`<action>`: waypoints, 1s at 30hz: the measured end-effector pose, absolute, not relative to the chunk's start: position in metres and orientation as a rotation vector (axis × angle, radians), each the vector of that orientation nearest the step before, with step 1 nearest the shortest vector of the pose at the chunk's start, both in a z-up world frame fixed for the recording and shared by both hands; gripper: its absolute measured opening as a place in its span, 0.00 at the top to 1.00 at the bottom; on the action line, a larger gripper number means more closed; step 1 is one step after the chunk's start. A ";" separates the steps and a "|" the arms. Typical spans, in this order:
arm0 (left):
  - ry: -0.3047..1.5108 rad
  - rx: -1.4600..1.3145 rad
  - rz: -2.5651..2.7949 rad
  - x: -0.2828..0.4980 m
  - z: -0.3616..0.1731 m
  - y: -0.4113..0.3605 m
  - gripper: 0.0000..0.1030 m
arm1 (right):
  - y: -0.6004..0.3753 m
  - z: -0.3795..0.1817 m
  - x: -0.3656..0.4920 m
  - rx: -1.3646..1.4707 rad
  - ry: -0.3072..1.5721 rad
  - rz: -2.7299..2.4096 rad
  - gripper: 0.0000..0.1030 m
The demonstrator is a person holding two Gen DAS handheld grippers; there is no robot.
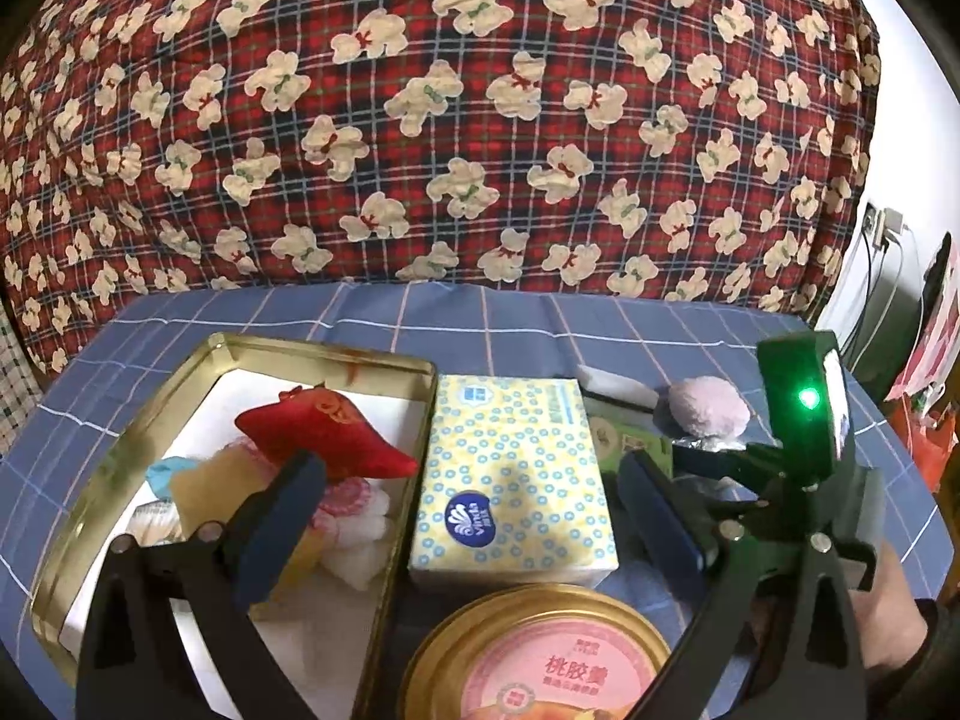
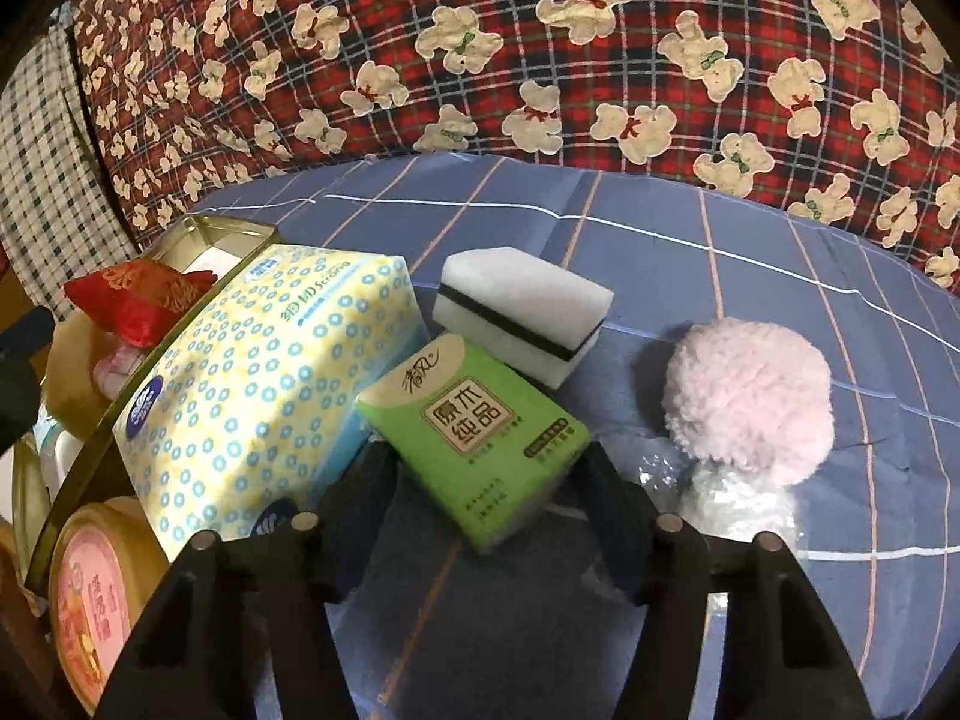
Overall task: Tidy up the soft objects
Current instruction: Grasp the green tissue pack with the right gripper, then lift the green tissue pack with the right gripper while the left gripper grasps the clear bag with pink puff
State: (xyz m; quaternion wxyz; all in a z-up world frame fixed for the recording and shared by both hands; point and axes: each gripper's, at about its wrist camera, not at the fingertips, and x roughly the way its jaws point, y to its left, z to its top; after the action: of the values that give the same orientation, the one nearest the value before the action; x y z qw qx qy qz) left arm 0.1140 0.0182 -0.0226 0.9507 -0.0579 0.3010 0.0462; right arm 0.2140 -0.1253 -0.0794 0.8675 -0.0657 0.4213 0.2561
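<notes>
Right tool (image 2: 489, 480) spread wide, green tissue pack (image 2: 474, 438) between fingers; left tool (image 1: 468, 492) wide above tissue box (image 1: 516, 474).

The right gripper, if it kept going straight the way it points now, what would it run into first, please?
Most likely the green tissue pack: it lies between the open fingers of the right gripper, tilted. Beyond it sits the white sponge, though depth is hard to judge.

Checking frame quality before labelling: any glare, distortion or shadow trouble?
Left wrist view: strong fisheye bending, green LED flare on the right gripper, gold tin rim glinting. Right wrist view: dimmer, corners black, green tissue pack sharp.
</notes>
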 end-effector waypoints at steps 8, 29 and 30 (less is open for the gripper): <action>0.597 -0.108 0.075 0.114 -0.017 0.000 0.03 | -0.156 -0.054 0.184 -0.052 0.736 0.515 0.44; 0.682 0.015 -0.037 0.163 -0.040 -0.140 0.03 | -0.312 -0.037 0.183 0.074 0.630 0.083 0.44; 0.690 0.018 -0.034 0.168 -0.043 -0.145 0.03 | -0.318 -0.037 0.184 0.091 0.632 0.079 0.44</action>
State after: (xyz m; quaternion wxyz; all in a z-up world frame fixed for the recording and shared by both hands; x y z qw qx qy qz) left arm 0.1685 -0.1446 -0.0432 0.9409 0.0089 0.3382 -0.0168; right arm 0.1843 -0.3181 -0.0367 0.9488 0.0445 0.3104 0.0387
